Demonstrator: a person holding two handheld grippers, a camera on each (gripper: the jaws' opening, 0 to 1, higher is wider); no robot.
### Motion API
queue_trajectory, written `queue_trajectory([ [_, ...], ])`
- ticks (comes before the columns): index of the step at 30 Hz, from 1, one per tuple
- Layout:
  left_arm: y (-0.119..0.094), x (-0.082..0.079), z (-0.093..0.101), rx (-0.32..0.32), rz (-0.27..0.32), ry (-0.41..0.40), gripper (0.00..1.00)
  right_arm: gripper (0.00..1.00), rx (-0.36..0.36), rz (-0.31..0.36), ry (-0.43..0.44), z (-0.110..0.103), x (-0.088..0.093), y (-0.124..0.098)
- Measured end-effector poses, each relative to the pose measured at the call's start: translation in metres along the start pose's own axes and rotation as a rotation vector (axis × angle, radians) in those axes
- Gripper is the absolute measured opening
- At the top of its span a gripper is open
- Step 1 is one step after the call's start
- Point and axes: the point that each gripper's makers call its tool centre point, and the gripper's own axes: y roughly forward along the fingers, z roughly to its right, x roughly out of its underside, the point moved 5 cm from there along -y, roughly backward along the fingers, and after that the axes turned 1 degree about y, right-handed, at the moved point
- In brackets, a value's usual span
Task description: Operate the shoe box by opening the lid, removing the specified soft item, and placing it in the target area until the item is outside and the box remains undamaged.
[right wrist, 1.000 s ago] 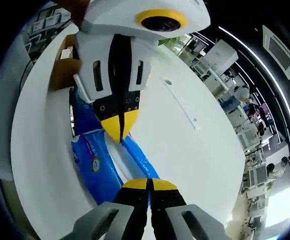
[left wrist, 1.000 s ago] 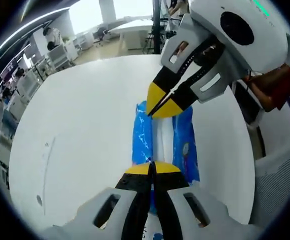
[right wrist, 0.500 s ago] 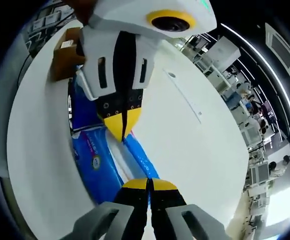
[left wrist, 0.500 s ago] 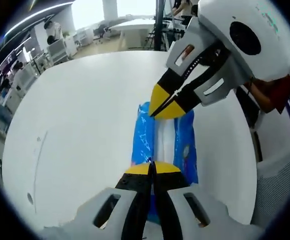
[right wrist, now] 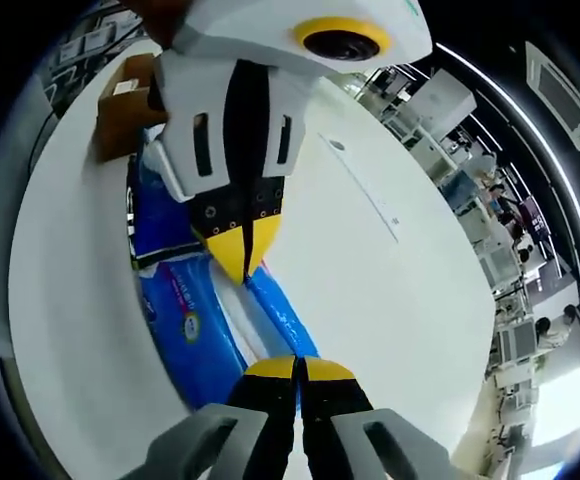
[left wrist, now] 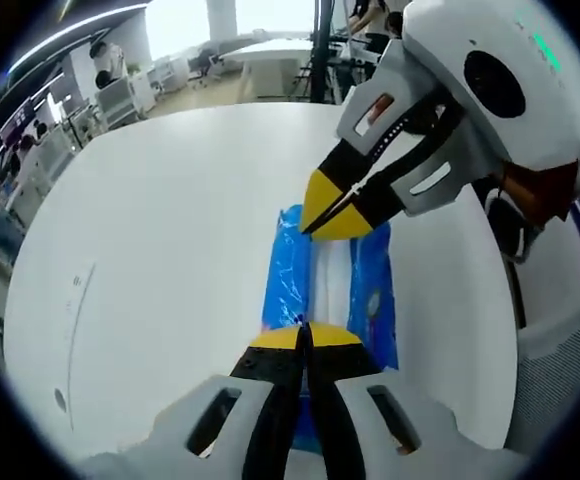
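Blue plastic-wrapped soft pack (left wrist: pixel 332 285) out of the brown box (right wrist: pixel 120 95), over the white table (left wrist: pixel 160 250), pinched at opposite ends by left tongs (left wrist: pixel 303 330) and right tongs (right wrist: pixel 299 362), both clamped. Likely light, squashy, slippery-skinned; best held by wrapper seams.

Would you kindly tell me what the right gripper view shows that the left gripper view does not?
The right gripper view adds a brown cardboard box on the white table behind the left gripper. The left gripper view adds the right gripper and a person's sleeve. Both show the blue soft pack gripped at each end, jaws shut.
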Motion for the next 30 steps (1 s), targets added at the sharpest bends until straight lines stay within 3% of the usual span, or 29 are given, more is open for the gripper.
queue_trajectory([
  [9, 0.000, -0.001, 0.003, -0.002, 0.004, 0.007, 0.01, 0.00, -0.006, -0.011, 0.032, -0.003, 0.002, -0.001],
  [15, -0.004, -0.002, 0.004, -0.005, 0.023, 0.005, 0.08, 0.00, 0.000, 0.005, 0.066, -0.003, 0.000, -0.006],
  [20, -0.010, -0.004, 0.006, -0.008, 0.034, 0.043, 0.13, 0.06, -0.009, 0.033, 0.123, -0.004, -0.005, -0.012],
  [30, -0.027, -0.003, 0.006, -0.007, 0.064, 0.017, 0.24, 0.18, -0.017, 0.052, 0.171, -0.007, -0.011, -0.022],
])
